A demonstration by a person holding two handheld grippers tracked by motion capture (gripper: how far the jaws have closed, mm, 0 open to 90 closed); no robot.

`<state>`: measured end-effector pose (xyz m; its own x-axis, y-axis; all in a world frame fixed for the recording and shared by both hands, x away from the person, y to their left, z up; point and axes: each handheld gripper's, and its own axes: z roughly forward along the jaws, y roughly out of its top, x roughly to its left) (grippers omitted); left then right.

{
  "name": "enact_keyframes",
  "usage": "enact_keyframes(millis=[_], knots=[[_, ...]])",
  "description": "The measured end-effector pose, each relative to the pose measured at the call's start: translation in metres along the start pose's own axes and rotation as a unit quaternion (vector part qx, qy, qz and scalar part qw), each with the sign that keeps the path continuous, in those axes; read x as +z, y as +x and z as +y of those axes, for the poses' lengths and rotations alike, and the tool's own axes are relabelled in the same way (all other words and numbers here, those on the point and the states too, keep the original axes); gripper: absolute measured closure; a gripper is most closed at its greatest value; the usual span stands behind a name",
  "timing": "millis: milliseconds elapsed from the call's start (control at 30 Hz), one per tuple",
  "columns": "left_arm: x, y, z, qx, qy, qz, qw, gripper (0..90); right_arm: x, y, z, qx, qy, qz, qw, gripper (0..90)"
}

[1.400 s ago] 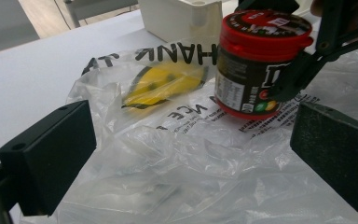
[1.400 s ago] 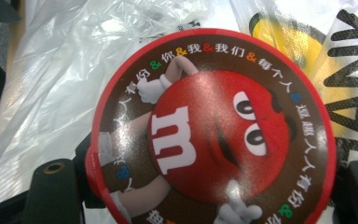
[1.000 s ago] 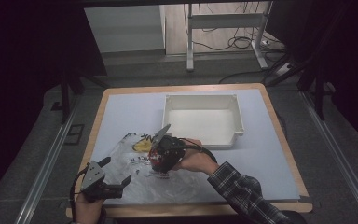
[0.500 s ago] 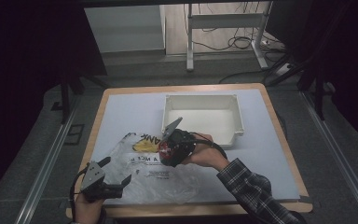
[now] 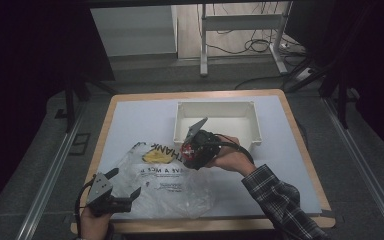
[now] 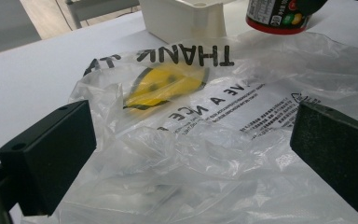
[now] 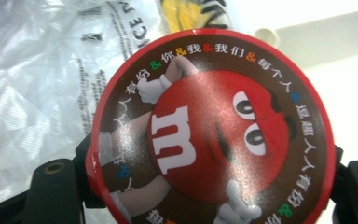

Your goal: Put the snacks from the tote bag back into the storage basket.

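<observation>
A round candy can (image 5: 188,151) with a red cartoon lid (image 7: 214,135) is held above the table, my right gripper (image 5: 192,148) shut on its sides, just in front of the white bin (image 5: 252,125). In the right gripper view my right gripper (image 7: 207,186) has a black jaw on either side of the can. A clear plastic bag (image 5: 170,175) printed with black letters and a yellow face lies flat at the front left. My left gripper (image 5: 125,182) rests at the bag's near left corner, open. In the left gripper view the left gripper (image 6: 193,151) straddles crumpled bag film (image 6: 205,140) without pressing it.
The white bin (image 6: 186,18) stands at the table's back middle and looks empty. The pale table top (image 5: 130,120) has a wooden rim. The can's base (image 6: 279,16) hangs beyond the bag in the left gripper view. Dark floor, rails and cables surround the table.
My right gripper has carried the can up and to the right, from over the bag toward the bin's front wall. The left gripper and the bag have stayed put.
</observation>
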<state>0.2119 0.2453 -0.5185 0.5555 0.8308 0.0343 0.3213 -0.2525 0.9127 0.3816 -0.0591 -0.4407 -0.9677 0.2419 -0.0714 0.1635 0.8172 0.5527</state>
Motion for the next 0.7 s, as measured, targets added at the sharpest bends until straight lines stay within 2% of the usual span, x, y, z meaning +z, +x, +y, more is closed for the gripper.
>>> enact_keyframes(millis=[300, 333, 700], knots=[[0.0, 0.0, 0.0, -0.001, 0.0, 0.0, 1.0, 0.1, -0.006, -0.019, -0.006, 0.017, 0.002, -0.018, 0.9997, 25.7], [0.0, 0.0, 0.0, -0.001, 0.0, 0.0, 1.0, 0.1, -0.006, -0.025, -0.007, 0.019, -0.001, -0.022, 0.9996, 25.7], [0.0, 0.001, 0.0, -0.002, -0.002, 0.0, 1.0, 0.1, -0.004, -0.042, -0.004, 0.022, -0.006, -0.036, 0.9991, 25.7]])
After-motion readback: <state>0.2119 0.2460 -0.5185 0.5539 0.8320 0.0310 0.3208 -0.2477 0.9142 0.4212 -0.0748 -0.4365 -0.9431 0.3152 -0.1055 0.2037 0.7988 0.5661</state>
